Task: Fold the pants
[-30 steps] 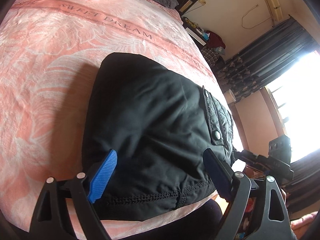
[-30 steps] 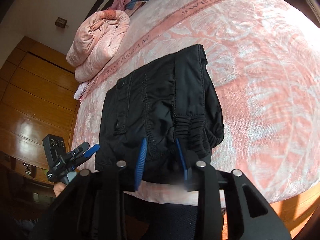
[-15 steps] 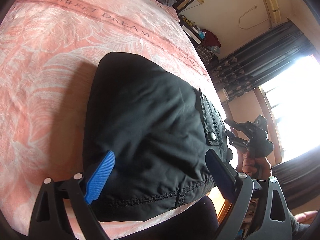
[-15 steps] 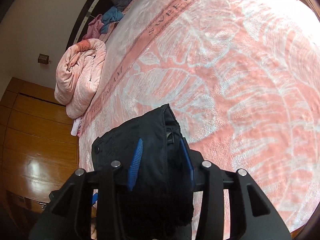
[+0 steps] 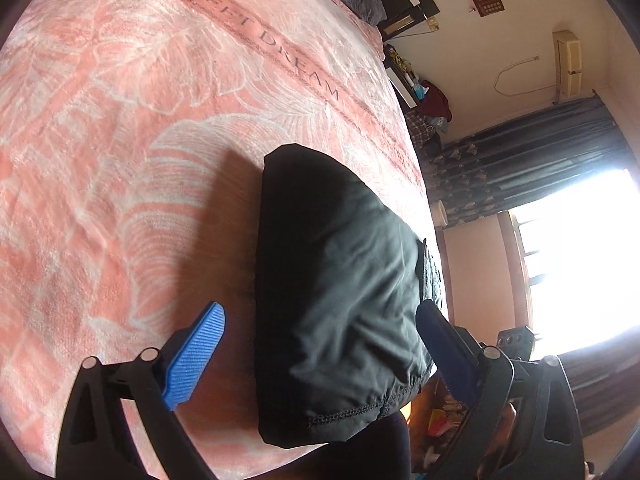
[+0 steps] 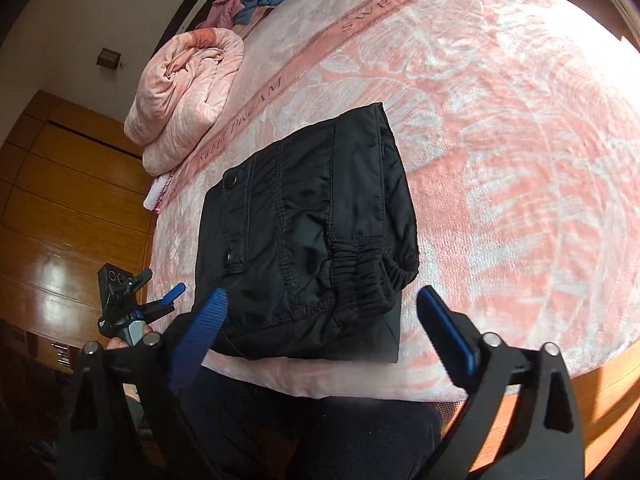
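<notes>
A: How many garments are out?
B: One folded pair of black nylon pants (image 6: pixel 304 236), lying near the pink leaf-patterned blanket's (image 6: pixel 500 128) edge.
A: The claws?
B: Two: left gripper (image 5: pixel 316 354) and right gripper (image 6: pixel 324 312), both jaws opening, gripping nothing.

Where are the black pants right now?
The folded black pants lie on the pink bedspread near its front edge, just ahead of both grippers.
</notes>
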Motion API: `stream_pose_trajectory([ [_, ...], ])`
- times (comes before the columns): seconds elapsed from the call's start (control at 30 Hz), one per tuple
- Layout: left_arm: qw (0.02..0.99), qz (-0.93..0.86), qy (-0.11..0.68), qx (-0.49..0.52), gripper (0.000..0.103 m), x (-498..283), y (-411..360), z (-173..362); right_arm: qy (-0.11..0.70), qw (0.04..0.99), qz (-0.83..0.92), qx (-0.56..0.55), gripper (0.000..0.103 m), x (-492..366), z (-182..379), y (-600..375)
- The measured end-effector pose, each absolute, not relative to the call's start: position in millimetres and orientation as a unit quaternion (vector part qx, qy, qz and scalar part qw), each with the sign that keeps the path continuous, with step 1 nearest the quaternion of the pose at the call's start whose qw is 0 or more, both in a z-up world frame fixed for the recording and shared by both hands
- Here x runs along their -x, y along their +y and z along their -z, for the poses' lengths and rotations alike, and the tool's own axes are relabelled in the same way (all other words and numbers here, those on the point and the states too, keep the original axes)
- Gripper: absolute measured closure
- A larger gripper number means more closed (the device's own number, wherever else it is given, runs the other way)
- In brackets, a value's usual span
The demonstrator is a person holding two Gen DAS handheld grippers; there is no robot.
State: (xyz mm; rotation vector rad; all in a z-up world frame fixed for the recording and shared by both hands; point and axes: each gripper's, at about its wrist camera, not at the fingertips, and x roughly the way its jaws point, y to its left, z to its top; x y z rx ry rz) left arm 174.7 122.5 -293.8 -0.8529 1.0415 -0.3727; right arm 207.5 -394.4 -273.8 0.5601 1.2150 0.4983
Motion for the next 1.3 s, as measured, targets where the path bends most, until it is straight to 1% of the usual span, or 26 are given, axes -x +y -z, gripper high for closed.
stream_pose_trajectory([
  [0.07,0.749,0.191,0.485,0.409,0.004,-184.3,130.9,298.2,0.573,0.737,-0.227,-0.278,0.003,-215.9,279.1,-410.2],
  [0.17,0.713,0.226,0.492,0.447,0.004,-200.1,135.3,310.7,0.609,0.677,-0.243,-0.335,0.003,-231.4,307.1,-424.2],
  [0.3,0.674,0.255,0.510,0.470,0.004,-219.1,132.3,331.4,0.630,0.637,-0.263,-0.357,0.003,-248.2,333.4,-422.9],
  [0.57,0.633,0.281,0.561,0.453,0.004,-249.6,101.1,366.7,0.654,0.608,-0.275,-0.357,0.003,-269.2,359.7,-410.3],
  [0.73,0.612,0.295,0.584,0.445,0.004,-266.6,74.1,386.4,0.654,0.602,-0.284,-0.358,0.002,-277.3,364.8,-400.4],
  [0.93,0.593,0.313,0.566,0.480,0.004,-269.8,66.5,395.8,0.651,0.589,-0.306,-0.368,0.002,-281.6,368.1,-391.3],
  [1.03,0.596,0.320,0.570,0.466,0.004,-270.0,55.5,396.7,0.643,0.582,-0.322,-0.380,0.002,-282.1,368.3,-385.0],
  [1.1,0.598,0.320,0.573,0.460,0.005,-269.9,50.8,396.2,0.643,0.590,-0.325,-0.365,0.002,-282.4,368.8,-374.1],
  [1.13,0.601,0.312,0.574,0.460,0.006,-271.7,51.0,396.9,0.642,0.598,-0.324,-0.354,0.002,-282.0,368.7,-369.6],
  [1.2,0.602,0.295,0.587,0.454,0.027,-273.2,49.3,401.5,0.631,0.610,-0.323,-0.355,0.004,-281.0,366.4,-368.2],
  [1.23,0.602,0.293,0.590,0.452,0.031,-274.2,50.4,402.1,0.626,0.613,-0.323,-0.358,0.012,-280.0,364.7,-368.4],
  [1.27,0.605,0.292,0.588,0.450,0.039,-274.0,50.3,400.7,0.627,0.617,-0.321,-0.351,0.022,-279.2,362.3,-367.3],
  [1.3,0.608,0.293,0.585,0.450,0.045,-273.7,50.6,398.6,0.625,0.618,-0.324,-0.350,0.035,-277.2,360.2,-367.7],
])
